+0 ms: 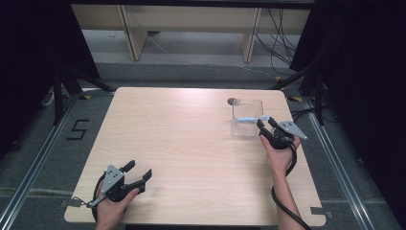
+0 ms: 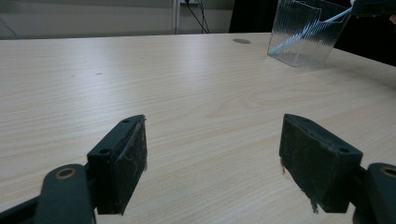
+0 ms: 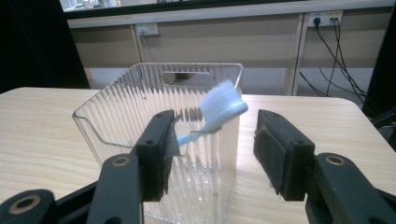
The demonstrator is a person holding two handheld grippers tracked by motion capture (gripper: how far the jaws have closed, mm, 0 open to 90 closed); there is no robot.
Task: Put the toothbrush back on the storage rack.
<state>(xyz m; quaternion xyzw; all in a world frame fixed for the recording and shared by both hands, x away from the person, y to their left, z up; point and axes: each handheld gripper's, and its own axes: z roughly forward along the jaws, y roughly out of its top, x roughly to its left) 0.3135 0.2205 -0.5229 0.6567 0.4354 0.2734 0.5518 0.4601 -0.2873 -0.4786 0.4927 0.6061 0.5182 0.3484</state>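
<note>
At the right of the high view, the right tool (image 1: 267,123) hangs over a clear ribbed box (image 1: 247,117), its jaws apart, with a blue toothbrush (image 3: 215,110) between them touching only one pad. Judging by this, the brush is being released into the box; next, back away cleanly. The left tool (image 1: 139,173) rests wide open and empty at the surface's (image 1: 182,139) lower left.

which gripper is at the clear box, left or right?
The right gripper, at the far right of the table: its open jaws sit at the clear box, beside the blue toothbrush. The left gripper is open over bare table, near edge.
</note>
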